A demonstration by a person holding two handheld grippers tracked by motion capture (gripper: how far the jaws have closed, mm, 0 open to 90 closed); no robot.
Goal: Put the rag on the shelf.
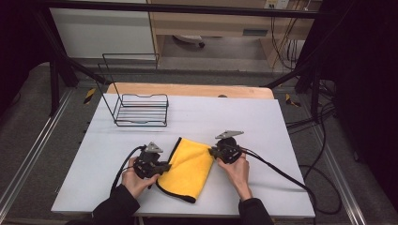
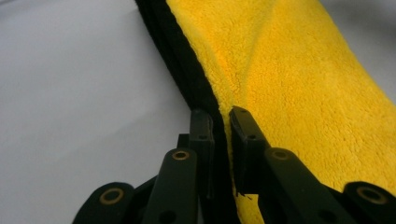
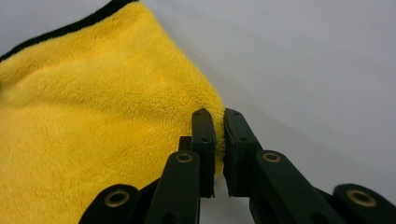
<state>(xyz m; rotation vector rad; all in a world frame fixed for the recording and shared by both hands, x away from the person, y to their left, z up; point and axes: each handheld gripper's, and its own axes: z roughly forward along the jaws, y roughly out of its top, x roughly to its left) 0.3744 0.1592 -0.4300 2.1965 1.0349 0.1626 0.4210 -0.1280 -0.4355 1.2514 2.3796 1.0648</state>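
A folded yellow cloth [image 1: 190, 168] with a black hem lies on the white table [image 1: 197, 122], near its front edge. My left gripper [image 1: 164, 167] is shut on the cloth's left edge; in the left gripper view the black hem and yellow pile [image 2: 289, 79] run between the jaws of the left gripper [image 2: 221, 116]. My right gripper [image 1: 212, 152] is shut on the cloth's right edge; in the right gripper view the yellow cloth [image 3: 102, 102] reaches the tips of the right gripper [image 3: 219, 116], pinched there. A hand holds each gripper.
A black wire rack [image 1: 140, 108] stands at the back left of the table, its tall back frame rising behind it. Cables [image 1: 281, 173] trail from the grippers across the table to the right and left. A wooden board edge [image 1: 187, 89] runs behind the table.
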